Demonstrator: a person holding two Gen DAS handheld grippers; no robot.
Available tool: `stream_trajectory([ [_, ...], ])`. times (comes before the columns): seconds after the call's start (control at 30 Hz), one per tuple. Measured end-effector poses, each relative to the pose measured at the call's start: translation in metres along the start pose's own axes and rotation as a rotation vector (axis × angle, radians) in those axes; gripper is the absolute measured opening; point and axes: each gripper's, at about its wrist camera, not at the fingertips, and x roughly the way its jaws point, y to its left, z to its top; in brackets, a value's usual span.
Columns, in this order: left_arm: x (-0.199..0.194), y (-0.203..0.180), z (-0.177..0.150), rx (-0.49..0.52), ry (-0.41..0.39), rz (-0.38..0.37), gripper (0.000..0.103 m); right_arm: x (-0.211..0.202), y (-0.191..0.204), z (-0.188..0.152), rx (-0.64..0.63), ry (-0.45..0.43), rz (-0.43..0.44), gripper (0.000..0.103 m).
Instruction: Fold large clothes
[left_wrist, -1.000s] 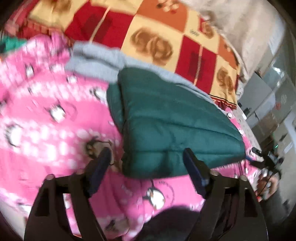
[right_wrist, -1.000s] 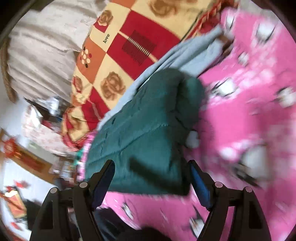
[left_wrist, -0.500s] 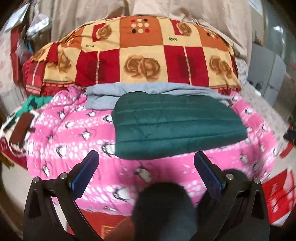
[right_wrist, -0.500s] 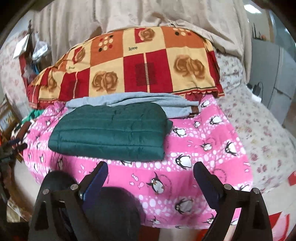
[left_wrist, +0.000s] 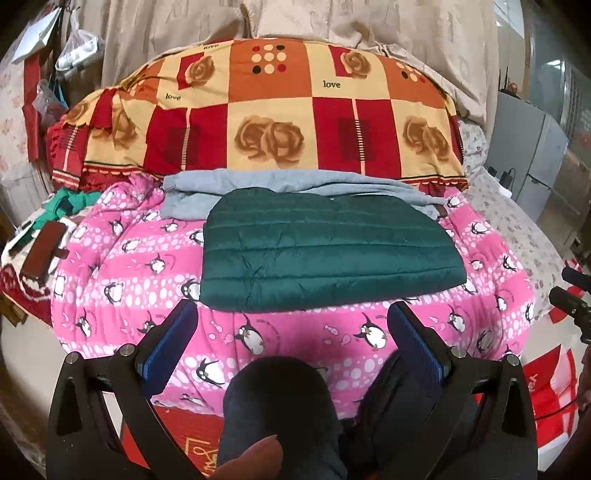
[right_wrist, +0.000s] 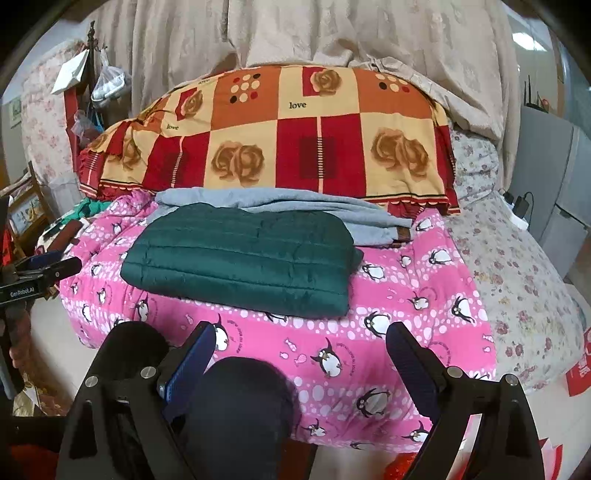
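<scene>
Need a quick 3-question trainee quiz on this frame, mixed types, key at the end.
1. True or false: the left tongs are shut on the green quilted jacket.
2. What lies directly under the jacket's far edge?
A. grey garment
B. penguin blanket only
C. a towel rack
3. Fill in: the right tongs are ____ and hold nothing.

Key: 1 false, both tongs are open and clear of the folded jacket; 2 A; 3 open.
</scene>
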Motion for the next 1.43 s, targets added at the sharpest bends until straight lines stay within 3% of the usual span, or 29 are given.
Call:
stream_trajectory([
  [1.43,-0.004,0.000,-0.009,0.011,-0.032,-0.022,0.102,-0.006,0.018,0.000,0.009,-0.021,0.070,0.092],
])
